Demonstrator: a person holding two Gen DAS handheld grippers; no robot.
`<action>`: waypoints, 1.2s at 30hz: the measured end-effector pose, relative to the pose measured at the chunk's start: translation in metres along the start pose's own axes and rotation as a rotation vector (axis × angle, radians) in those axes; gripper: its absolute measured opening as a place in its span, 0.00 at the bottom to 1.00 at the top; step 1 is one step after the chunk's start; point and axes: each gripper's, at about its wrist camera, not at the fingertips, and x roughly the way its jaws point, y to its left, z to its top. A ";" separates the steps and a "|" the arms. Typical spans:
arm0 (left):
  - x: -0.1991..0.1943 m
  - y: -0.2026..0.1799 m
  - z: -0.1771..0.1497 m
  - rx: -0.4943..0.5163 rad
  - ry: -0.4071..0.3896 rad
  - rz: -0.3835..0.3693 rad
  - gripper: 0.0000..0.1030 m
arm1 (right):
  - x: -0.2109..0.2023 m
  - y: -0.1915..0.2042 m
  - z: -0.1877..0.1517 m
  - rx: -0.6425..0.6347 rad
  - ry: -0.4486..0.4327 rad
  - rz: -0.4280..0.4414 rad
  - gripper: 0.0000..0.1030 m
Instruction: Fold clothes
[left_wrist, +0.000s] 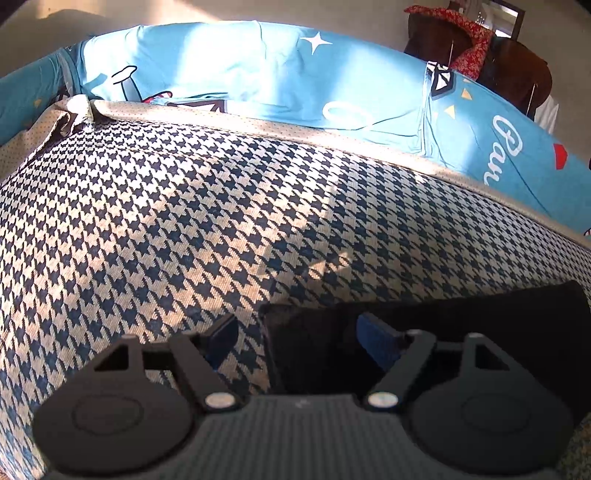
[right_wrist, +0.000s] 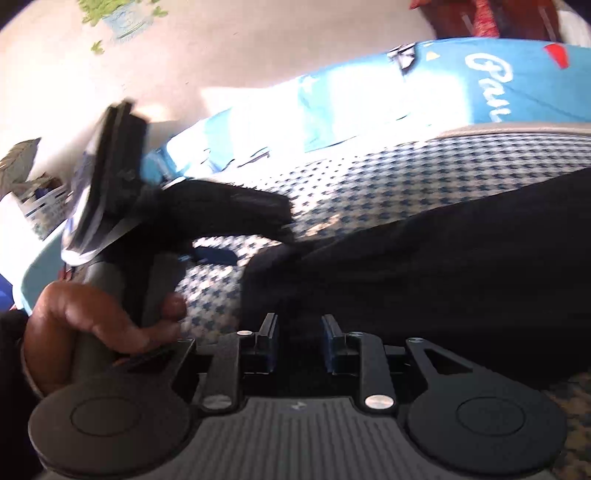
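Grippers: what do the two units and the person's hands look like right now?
Both are matte black linkages on a ribbed grey body with round black caps and silver pivot screws. The left gripper and right gripper have blue pads on their fingers. A hand grips a grey handle; dark sleeve edge.

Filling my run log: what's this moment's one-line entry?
left gripper: open, at dark garment edge | right gripper: open over garment | surface: houndstooth cover

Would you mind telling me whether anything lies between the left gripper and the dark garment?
Nothing visible does. The left gripper is open right at the dark garment's edge, over the houndstooth cloth.
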 end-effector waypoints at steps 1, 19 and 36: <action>-0.002 -0.004 -0.002 0.012 -0.007 -0.011 0.73 | -0.004 -0.002 0.000 0.014 -0.013 -0.024 0.25; -0.010 -0.071 -0.076 0.312 0.047 -0.069 0.81 | -0.008 -0.046 -0.013 -0.027 0.028 -0.288 0.28; -0.034 -0.039 -0.075 0.180 0.012 -0.071 0.82 | -0.025 -0.001 -0.036 -0.201 0.047 -0.069 0.29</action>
